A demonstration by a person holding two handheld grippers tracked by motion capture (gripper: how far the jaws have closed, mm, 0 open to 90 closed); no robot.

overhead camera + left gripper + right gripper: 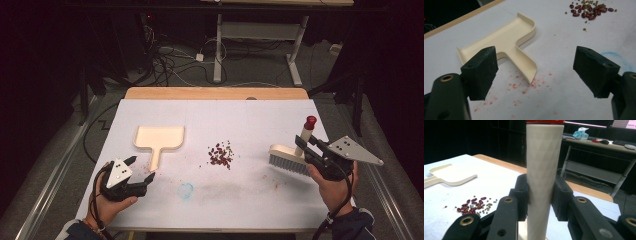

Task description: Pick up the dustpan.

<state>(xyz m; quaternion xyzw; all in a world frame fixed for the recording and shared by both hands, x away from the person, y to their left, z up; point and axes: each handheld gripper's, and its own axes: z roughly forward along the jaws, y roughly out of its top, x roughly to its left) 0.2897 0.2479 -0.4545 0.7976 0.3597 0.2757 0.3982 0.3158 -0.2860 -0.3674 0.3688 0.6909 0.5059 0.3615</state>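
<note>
While wide left hand-held gripper [142, 169] empty, right hand-held gripper [311, 145] clamping one brush [295, 150]; one dustpan [159, 140], one bean pile [220, 154].

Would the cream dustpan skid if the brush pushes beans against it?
Probably. The dustpan looks like thin, light, smooth plastic lying flat on the paper-covered table, with nothing holding it: the left gripper stands open beside its handle. It seems stiff and unlikely to tip.

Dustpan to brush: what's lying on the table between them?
In the high view, a small pile of red beans lies on the white table cover between the dustpan and the brush; otherwise only faint stains.
</note>
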